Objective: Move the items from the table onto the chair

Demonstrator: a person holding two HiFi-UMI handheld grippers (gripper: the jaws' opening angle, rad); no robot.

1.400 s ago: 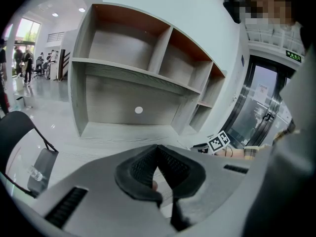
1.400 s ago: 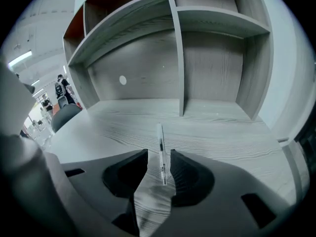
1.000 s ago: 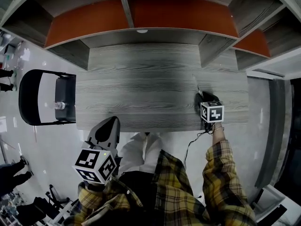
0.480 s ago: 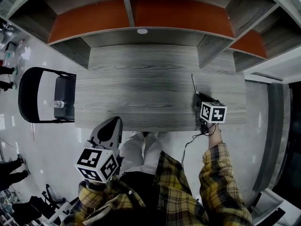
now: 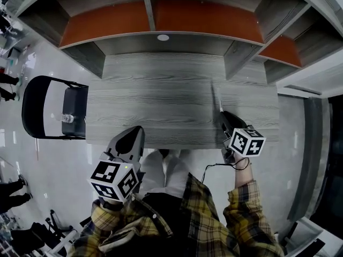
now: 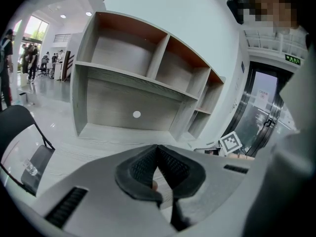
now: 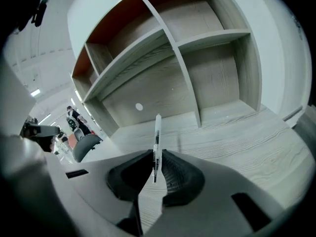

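Note:
A thin white pen (image 7: 157, 141) stands out forward from between the pads of my right gripper (image 7: 155, 171), which is shut on it. The pen (image 5: 217, 101) hangs just over the right part of the grey wooden table (image 5: 161, 95), with my right gripper (image 5: 223, 118) near the front edge. My left gripper (image 5: 134, 136) is shut on nothing and sits at the table's front edge, left of the middle. In the left gripper view its pads (image 6: 158, 163) meet with nothing between them. The black chair (image 5: 32, 108) stands off the table's left end, and a clear bottle (image 5: 68, 119) lies on its seat.
An open shelf unit (image 5: 161, 15) with orange back panels rises behind the table. The chair (image 6: 19, 127) shows at the left of the left gripper view. People stand far off on the glossy floor (image 5: 10, 84). A glass door (image 6: 261, 112) is at the right.
My right gripper has closed on the pen and drawn it back toward the table's front edge. The left gripper has shifted slightly right, still shut.

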